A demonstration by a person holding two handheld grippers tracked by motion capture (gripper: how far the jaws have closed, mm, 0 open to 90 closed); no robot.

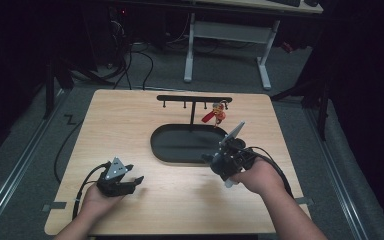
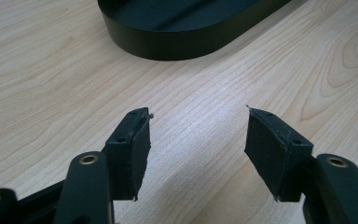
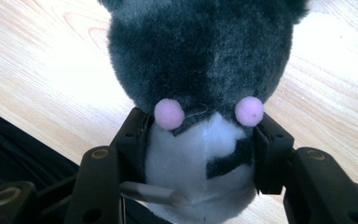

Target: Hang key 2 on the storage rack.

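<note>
Clamping soft grey-and-white plush toy point(image 3: 200, 93) in right tongs point(image 3: 200, 158) above light wooden tabletop point(image 1: 130, 130), beside black oval tray point(image 1: 180, 152). Risking slippage: squashy fur, shallow grip. Left tongs point(image 2: 196, 149) idling released, holding nothing.

Counts, quick: 1 wooden table point(image 1: 145, 120). 1 black oval tray point(image 1: 161, 150) on it. 1 black T-shaped hook rack point(image 1: 194, 98) standing at the tray's far side, w/ approx. 4–5 small pegs under the bar; exact no. hard to tell. 1 red keychain bunch point(image 1: 215, 115) hanging on the rack; separate pieces in it too small to count. 2 grippers: 1 left gripper point(image 1: 135, 181), 1 right gripper point(image 1: 211, 159), 2 black jaws each. 2 hands, 1 per gripper. 1 plush toy point(image 3: 200, 60), grey & white, w/ 2 pink pom-poms point(image 3: 169, 113). 1 white desk point(image 1: 225, 30) in the background.
</note>
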